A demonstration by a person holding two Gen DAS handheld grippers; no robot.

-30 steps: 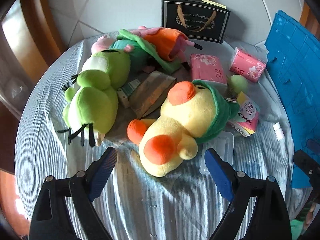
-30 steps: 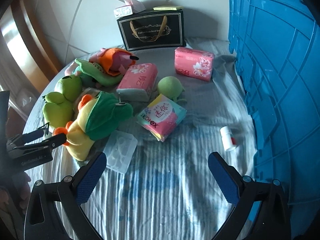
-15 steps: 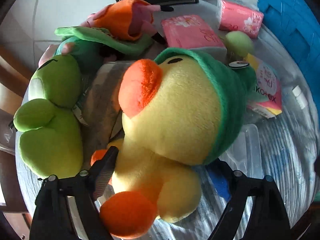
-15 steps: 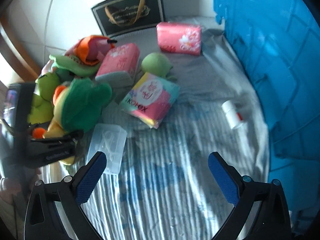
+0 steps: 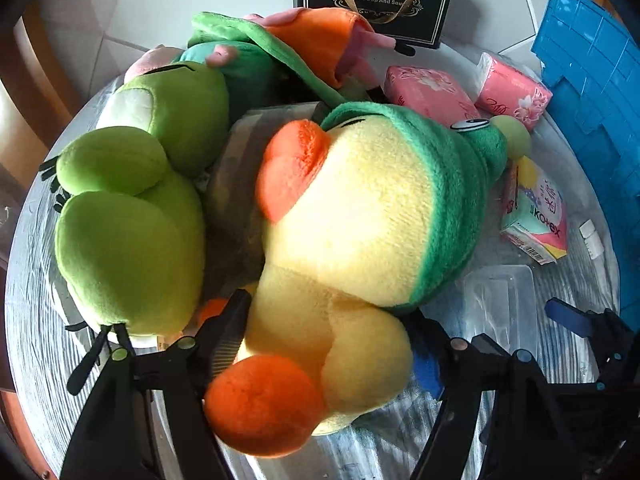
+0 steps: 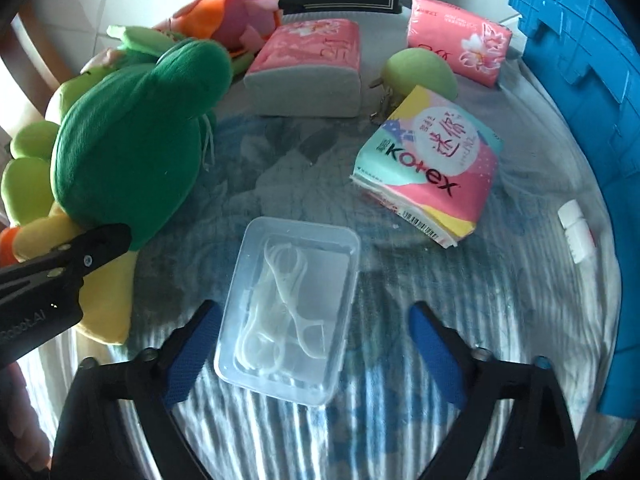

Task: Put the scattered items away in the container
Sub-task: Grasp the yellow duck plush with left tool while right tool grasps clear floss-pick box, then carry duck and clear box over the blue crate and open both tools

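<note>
The left gripper (image 5: pixel 328 344) was closing around the yellow duck plush (image 5: pixel 360 240), its fingers (image 5: pixel 228 332) pressed into the soft body. The right gripper (image 6: pixel 316 344) was narrowing either side of the clear floss-pick box (image 6: pixel 288 308) on the striped cloth (image 6: pixel 400 420), pads not yet touching. The blue crate (image 6: pixel 580 60) stood at the right edge.

floss box (image 6: pixel 287 312) before Kotex pack (image 6: pixel 430 168), crate (image 6: pixel 580 60) right

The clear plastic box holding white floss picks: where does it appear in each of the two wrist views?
Left wrist: clear plastic box, lower right, beside the yellow plush duck.
Right wrist: low centre, between the gripper fingers.
Shared landmark: the Kotex pack, just beyond it.
</note>
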